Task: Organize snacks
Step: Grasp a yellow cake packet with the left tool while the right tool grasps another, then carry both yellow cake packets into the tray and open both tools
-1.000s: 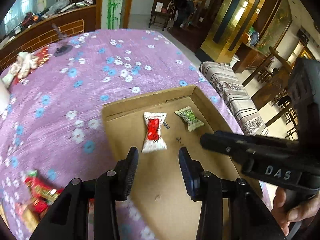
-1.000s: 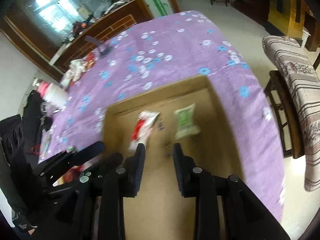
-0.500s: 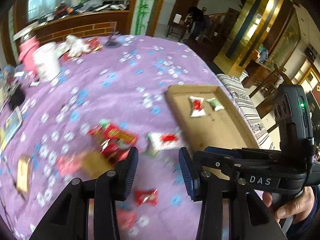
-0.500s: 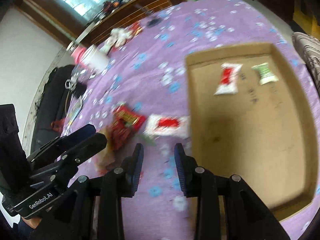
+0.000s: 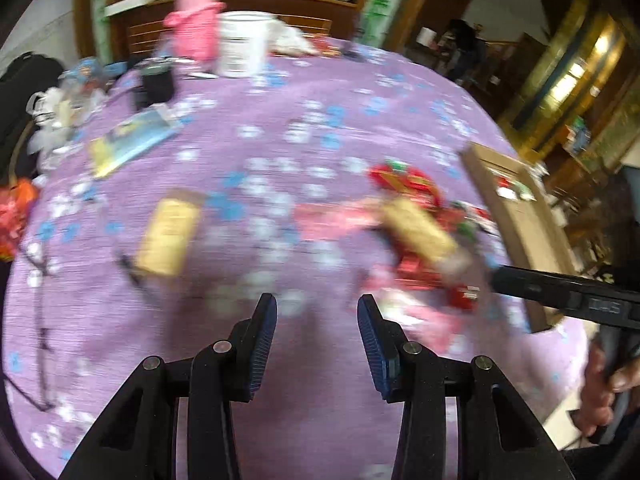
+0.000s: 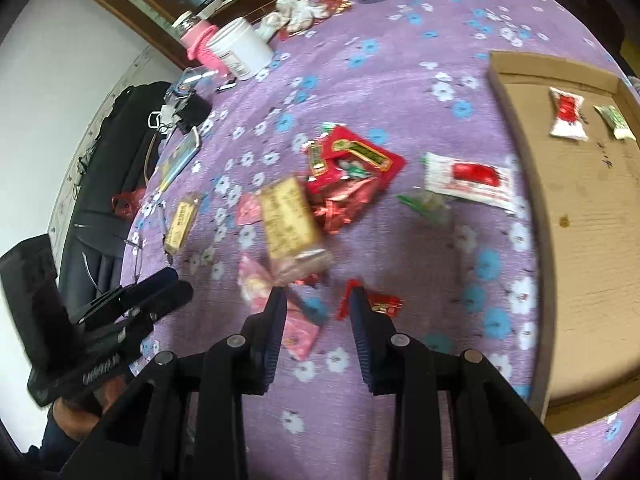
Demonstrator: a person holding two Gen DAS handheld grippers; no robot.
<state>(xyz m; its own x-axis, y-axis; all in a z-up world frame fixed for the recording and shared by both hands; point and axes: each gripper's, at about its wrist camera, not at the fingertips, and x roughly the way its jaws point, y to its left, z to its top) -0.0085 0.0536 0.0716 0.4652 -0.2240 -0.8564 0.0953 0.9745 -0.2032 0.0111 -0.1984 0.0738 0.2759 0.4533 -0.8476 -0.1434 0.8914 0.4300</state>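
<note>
Both claws are released and hold nothing: the left claw (image 5: pixel 317 312) and right claw (image 6: pixel 318 305) hang over snacks (image 6: pixel 352 172) on the purple tabletop (image 6: pixel 400 60).

Loose snack pile (image 6: pixel 344 184) on purple cloth; two packets in cardboard tray (image 6: pixel 592 208).

Lay heaped on the tablecloth (image 6: pixel 400 20): snack pile (image 6: pixel 344 176), left of the cardboard tray (image 6: pixel 520 160). In the tray, two packets (image 6: pixel 567 114) side by side. Behind, tub (image 6: pixel 240 50).

Purple flowered tablecloth (image 6: pixel 400 40) carries loose snack packets (image 6: pixel 352 168), cardboard tray (image 6: pixel 520 168), white tub (image 6: pixel 240 50).
</note>
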